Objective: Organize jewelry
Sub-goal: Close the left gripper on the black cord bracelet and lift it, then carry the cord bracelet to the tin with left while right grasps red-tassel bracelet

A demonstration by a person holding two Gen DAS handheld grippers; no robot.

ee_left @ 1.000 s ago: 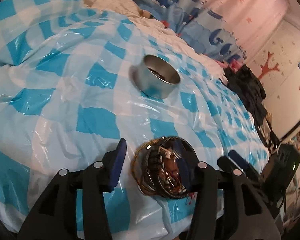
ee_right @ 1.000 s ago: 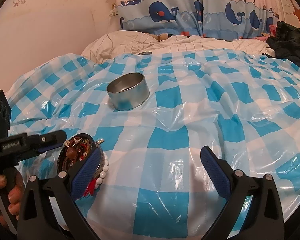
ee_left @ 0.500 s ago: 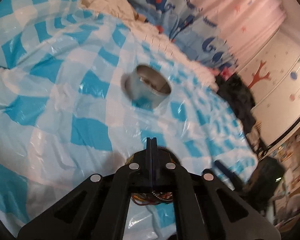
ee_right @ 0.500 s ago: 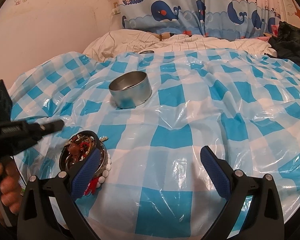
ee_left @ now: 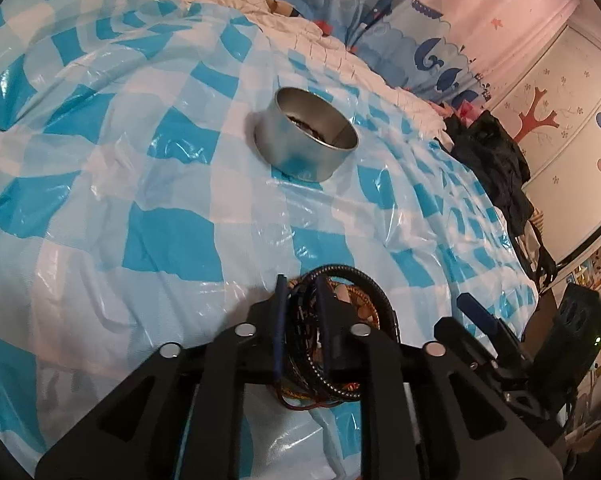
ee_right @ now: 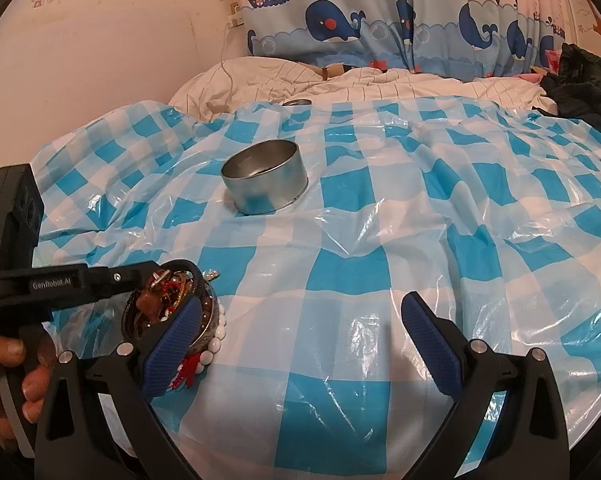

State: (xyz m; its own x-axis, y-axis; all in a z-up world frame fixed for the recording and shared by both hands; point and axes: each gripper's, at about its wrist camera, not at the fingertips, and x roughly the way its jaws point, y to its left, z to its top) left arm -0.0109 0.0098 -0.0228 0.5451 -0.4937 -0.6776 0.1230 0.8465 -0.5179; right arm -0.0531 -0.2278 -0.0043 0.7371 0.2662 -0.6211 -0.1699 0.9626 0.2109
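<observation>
Here the left gripper (ee_left: 300, 320) jaws are clamped on strands of the tangled heap of beaded bracelets and dark cords (ee_left: 340, 344). The lift should be slow, toward the round silver metal tin (ee_left: 306, 144) ahead of the jaws. The right gripper (ee_right: 300, 344) jaws are held apart, the heap beside its left jaw.

Round silver metal tin (ee_right: 265, 182) sits mid-bed on the blue-and-white checked plastic sheet (ee_right: 420, 240), well behind the tangled pile of bracelets and bead strings (ee_right: 168, 308). That pile lies near the front left of the sheet, just under the black left tool (ee_left: 300, 320), whose fingers straddle some strands. The right tool (ee_right: 300, 340) hangs just right of the pile. Behind the sheet, a white pillow (ee_right: 260, 76), then the whale-print curtain (ee_right: 380, 28).
</observation>
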